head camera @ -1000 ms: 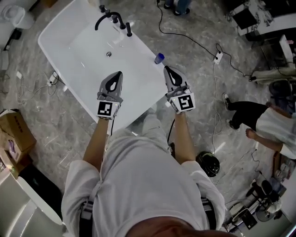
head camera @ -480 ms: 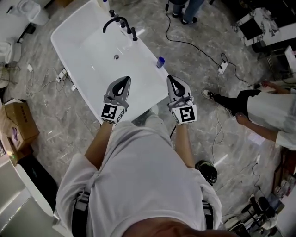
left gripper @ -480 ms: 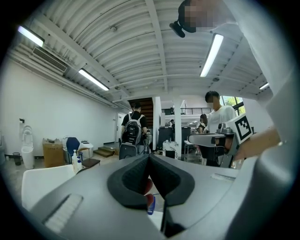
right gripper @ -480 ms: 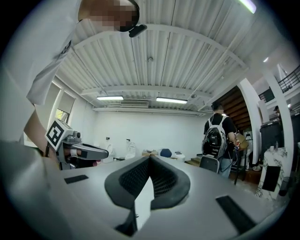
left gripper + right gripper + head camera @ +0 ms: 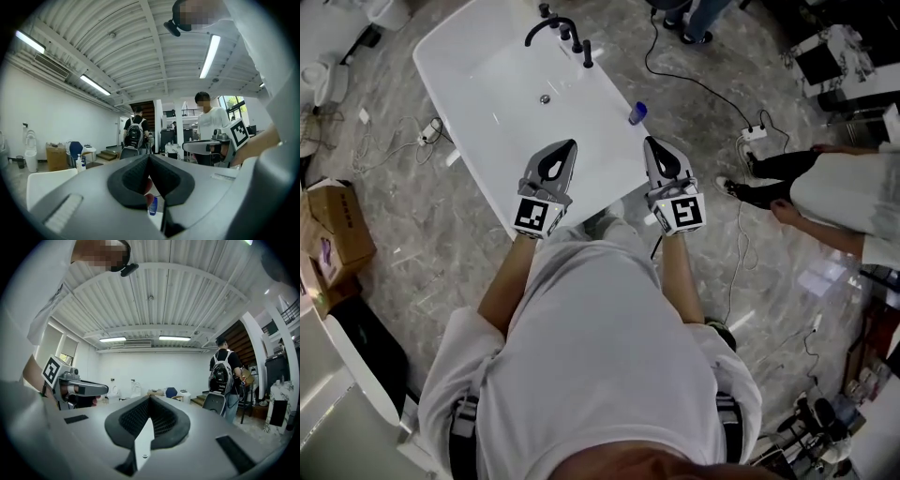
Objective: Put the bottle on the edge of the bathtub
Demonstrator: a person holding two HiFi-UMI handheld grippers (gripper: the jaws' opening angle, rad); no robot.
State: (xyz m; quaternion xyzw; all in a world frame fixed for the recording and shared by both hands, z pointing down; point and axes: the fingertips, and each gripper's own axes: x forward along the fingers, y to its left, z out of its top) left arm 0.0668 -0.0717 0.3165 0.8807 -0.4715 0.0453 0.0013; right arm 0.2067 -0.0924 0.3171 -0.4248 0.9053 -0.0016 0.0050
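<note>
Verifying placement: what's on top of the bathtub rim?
Blue bottle stands on the right rim; black faucet at the far end. Near rim is partly covered by the left gripper and right gripper.

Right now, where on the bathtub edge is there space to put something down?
The long left rim of the bathtub is bare along all that shows. The right rim has a bare stretch between the faucet and the bottle. It is crowded at the faucet end, and tight from the bottle toward the right gripper.
</note>
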